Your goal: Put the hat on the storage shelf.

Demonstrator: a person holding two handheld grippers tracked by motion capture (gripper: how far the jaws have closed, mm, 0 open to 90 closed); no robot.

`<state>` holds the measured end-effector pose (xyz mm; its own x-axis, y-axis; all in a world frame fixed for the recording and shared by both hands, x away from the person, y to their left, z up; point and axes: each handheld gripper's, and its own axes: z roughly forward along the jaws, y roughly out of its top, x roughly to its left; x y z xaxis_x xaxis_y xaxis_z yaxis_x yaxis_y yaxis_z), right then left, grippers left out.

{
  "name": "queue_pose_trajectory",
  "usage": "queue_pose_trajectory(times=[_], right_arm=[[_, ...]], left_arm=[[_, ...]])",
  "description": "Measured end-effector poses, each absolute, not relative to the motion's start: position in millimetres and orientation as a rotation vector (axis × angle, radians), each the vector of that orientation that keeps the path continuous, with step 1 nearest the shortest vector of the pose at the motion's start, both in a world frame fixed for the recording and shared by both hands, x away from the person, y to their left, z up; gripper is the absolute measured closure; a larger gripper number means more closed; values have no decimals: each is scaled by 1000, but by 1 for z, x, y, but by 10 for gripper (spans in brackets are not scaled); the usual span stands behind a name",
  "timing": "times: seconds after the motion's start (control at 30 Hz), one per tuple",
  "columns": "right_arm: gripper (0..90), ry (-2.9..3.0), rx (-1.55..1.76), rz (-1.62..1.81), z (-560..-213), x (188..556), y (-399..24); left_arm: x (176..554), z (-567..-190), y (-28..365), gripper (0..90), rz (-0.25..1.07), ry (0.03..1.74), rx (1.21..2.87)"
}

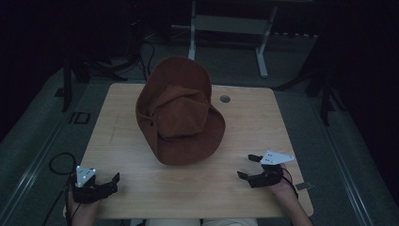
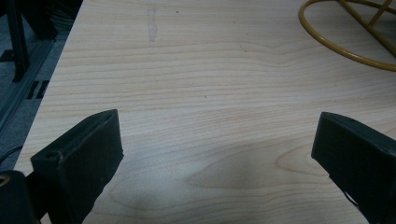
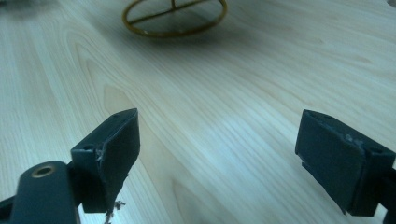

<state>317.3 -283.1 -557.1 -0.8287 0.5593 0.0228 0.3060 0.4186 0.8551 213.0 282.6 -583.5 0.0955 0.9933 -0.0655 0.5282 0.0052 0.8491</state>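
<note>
My left gripper (image 1: 109, 182) and right gripper (image 1: 248, 166) rest wide apart on the table (image 1: 127, 141), both holding nothing, near the brown hat (image 1: 181, 113) between them.

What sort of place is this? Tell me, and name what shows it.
Probably a dim lab or recording room, not a home: one bare wooden table on grey floor, a white desk frame behind, cables trailing, and a brown hat on a yellow wire stand.
</note>
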Motion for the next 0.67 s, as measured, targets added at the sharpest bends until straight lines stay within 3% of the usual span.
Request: queue_pose_trajectory(times=[0.67], right_arm=[[140,2404,812,1307,-570,307,-315]], left_arm=[[212,-584,283,24,783,1525,1631]])
